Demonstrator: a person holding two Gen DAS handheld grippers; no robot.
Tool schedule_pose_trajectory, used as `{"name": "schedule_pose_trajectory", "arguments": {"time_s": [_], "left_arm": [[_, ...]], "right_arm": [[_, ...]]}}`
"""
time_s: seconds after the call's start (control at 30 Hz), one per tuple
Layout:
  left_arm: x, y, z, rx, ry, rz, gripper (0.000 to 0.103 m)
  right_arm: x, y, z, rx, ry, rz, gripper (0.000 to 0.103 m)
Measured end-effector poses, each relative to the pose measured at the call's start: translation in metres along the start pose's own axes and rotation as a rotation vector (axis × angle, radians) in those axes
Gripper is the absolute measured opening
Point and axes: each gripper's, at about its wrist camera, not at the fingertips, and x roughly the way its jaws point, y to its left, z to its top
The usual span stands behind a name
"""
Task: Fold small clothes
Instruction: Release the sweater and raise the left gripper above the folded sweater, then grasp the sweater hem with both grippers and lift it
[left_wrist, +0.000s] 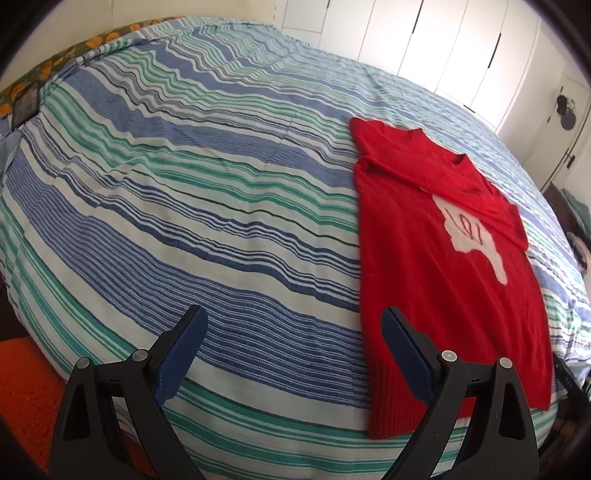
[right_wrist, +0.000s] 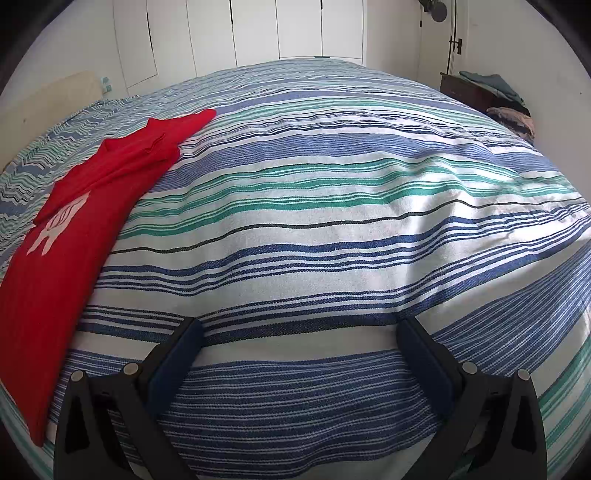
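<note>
A small red sweater (left_wrist: 436, 266) with a white figure on its chest lies flat on the striped bedspread (left_wrist: 207, 206), sleeves folded across the top. In the left wrist view it lies to the right; my left gripper (left_wrist: 293, 321) is open and empty, above the bed just left of the sweater's hem, its right finger over the red edge. In the right wrist view the sweater (right_wrist: 70, 240) lies at the far left. My right gripper (right_wrist: 301, 328) is open and empty over bare bedspread (right_wrist: 332, 221), to the right of the sweater.
White wardrobe doors (right_wrist: 258, 33) stand beyond the bed. A dark chest with piled clothes (right_wrist: 495, 96) is at the right. An orange rug (left_wrist: 26, 387) lies on the floor at the bed's left. A patterned pillow (left_wrist: 55, 62) is at the far left.
</note>
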Motion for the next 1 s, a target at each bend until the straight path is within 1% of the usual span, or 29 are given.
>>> {"name": "schedule_pose_trajectory", "arguments": {"time_s": [0.17,0.23,0.3,0.37,0.4,0.43,0.47,0.5,0.57,0.63,0.7,0.77,0.83,0.87,0.9,0.93,0.97,1.0], "left_arm": [[0.002,-0.003,-0.001,0.013,0.014,-0.002,0.096],[-0.001,-0.002,0.000,0.002,0.028,-0.024,0.096],[-0.007,0.001,0.000,-0.018,0.058,-0.089,0.096],[-0.013,0.003,-0.002,-0.032,0.098,-0.196,0.096],[-0.016,0.002,-0.003,-0.031,0.113,-0.247,0.096],[-0.017,0.000,-0.005,-0.025,0.125,-0.285,0.096],[-0.017,-0.003,-0.008,-0.014,0.138,-0.312,0.095],[-0.015,-0.009,-0.009,0.001,0.153,-0.329,0.095],[-0.009,-0.021,-0.012,0.035,0.185,-0.353,0.093],[-0.004,-0.032,-0.015,0.073,0.210,-0.362,0.090],[0.002,-0.040,-0.018,0.109,0.229,-0.334,0.090],[0.008,-0.042,-0.021,0.122,0.247,-0.309,0.090],[0.011,-0.039,-0.021,0.104,0.257,-0.317,0.090],[0.011,-0.039,-0.020,0.095,0.257,-0.330,0.089],[0.011,-0.038,-0.020,0.089,0.258,-0.348,0.081],[0.012,-0.037,-0.020,0.086,0.269,-0.367,0.064],[0.013,-0.036,-0.021,0.081,0.289,-0.384,0.051],[0.016,-0.035,-0.023,0.074,0.314,-0.394,0.021]], "right_arm": [[0.000,0.000,0.000,0.000,0.000,0.000,0.103],[0.000,0.000,0.000,0.001,0.001,0.000,0.103],[-0.001,0.000,0.003,-0.004,0.024,0.002,0.103],[-0.005,0.000,0.012,-0.007,0.097,0.013,0.103],[-0.013,-0.001,0.017,0.014,0.115,0.044,0.102],[-0.026,-0.001,0.020,0.043,0.113,0.118,0.102],[-0.040,0.001,0.022,0.070,0.105,0.213,0.102],[-0.053,0.004,0.022,0.088,0.109,0.304,0.102],[-0.069,0.017,0.017,0.100,0.164,0.465,0.102],[-0.072,0.032,0.006,0.116,0.239,0.586,0.099],[-0.065,0.044,-0.004,0.140,0.310,0.639,0.090],[-0.055,0.059,-0.014,0.132,0.362,0.635,0.086],[-0.050,0.073,-0.018,0.081,0.373,0.604,0.083],[-0.047,0.079,-0.017,0.068,0.373,0.618,0.080],[-0.045,0.083,-0.016,0.069,0.378,0.649,0.076],[-0.041,0.087,-0.014,0.074,0.387,0.674,0.074],[-0.038,0.090,-0.015,0.076,0.393,0.681,0.072],[-0.034,0.094,-0.015,0.072,0.402,0.672,0.065]]}}
